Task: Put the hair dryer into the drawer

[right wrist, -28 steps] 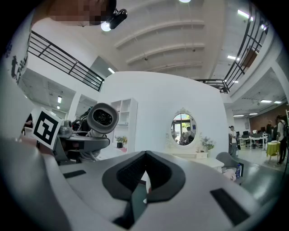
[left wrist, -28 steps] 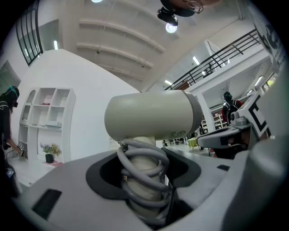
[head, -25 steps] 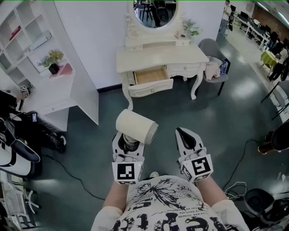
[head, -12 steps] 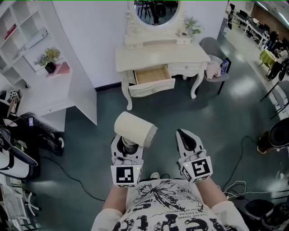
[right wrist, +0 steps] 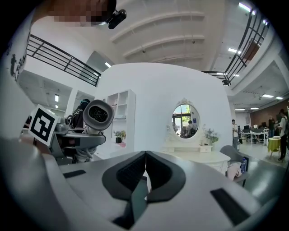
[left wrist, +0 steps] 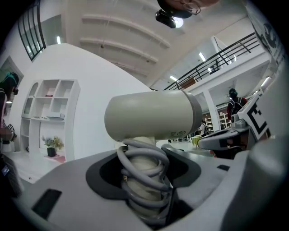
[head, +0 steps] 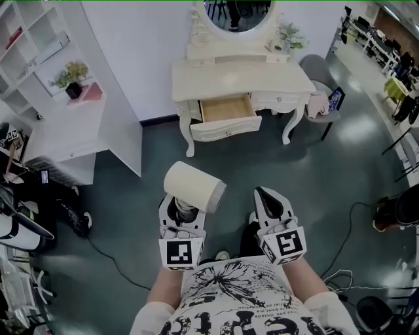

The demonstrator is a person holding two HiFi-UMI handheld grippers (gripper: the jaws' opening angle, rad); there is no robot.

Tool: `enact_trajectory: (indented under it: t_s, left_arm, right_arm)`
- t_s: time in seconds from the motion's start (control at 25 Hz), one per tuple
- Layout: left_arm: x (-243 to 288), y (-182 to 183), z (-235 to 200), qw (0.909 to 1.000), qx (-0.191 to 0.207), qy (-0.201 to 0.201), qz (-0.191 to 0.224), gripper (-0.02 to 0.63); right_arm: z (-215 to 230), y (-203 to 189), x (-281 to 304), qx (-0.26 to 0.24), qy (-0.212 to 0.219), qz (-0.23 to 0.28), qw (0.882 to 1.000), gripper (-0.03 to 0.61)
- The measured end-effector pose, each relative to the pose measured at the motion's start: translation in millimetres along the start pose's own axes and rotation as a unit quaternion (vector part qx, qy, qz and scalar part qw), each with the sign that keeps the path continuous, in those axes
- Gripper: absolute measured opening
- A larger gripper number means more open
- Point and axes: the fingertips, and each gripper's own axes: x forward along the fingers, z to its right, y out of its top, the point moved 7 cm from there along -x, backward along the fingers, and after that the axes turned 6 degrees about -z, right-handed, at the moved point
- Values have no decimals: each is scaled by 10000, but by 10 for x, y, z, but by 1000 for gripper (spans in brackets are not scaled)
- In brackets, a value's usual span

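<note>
A cream hair dryer point(head: 194, 186) with its grey cord coiled round the handle point(left wrist: 143, 180) is held upright in my left gripper point(head: 181, 216), which is shut on the handle. Its barrel point(left wrist: 153, 116) points right. My right gripper point(head: 272, 201) is shut with nothing between its pads, level with the left one. The open wooden drawer point(head: 226, 108) of the white dressing table point(head: 243, 78) lies ahead across the floor, well beyond both grippers. In the right gripper view the hair dryer point(right wrist: 98, 115) shows at left and the dressing table point(right wrist: 198, 155) ahead.
A white shelf unit with a desk point(head: 72, 124) stands to the left. A grey chair point(head: 325, 85) sits at the table's right. Dark bags and cables point(head: 26, 209) lie on the floor at far left. An oval mirror point(head: 241, 12) tops the table.
The view has drifted so the dressing table sits slightly further right and up. Both grippers hold the same pose, hair dryer still gripped.
</note>
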Motion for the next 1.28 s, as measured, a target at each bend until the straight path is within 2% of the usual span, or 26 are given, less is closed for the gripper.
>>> enact_trajectory:
  t_s: [0.12, 0.32, 0.56, 0.84, 1.28]
  left_arm:
    - [249, -29, -18, 9998, -67, 133, -144, 249]
    - [834, 69, 4, 9991, -18, 402, -140, 249]
    - [1722, 260, 99, 9970, -46, 729, -236, 249]
    - [2652, 365, 251, 9945, 4, 1000, -309, 249]
    - [3565, 103, 42, 9933, 61, 901, -721, 249]
  right_arm:
    - [202, 17, 239, -43, 206, -15, 9998, 18]
    - [718, 112, 736, -43, 539, 55, 9985, 17]
    - [1522, 338, 1336, -174, 965, 72, 9952, 18]
    - [2408, 452, 1935, -249, 1194, 35, 9925, 17]
    - [2910, 331, 2748, -86, 1229, -148, 9923, 18]
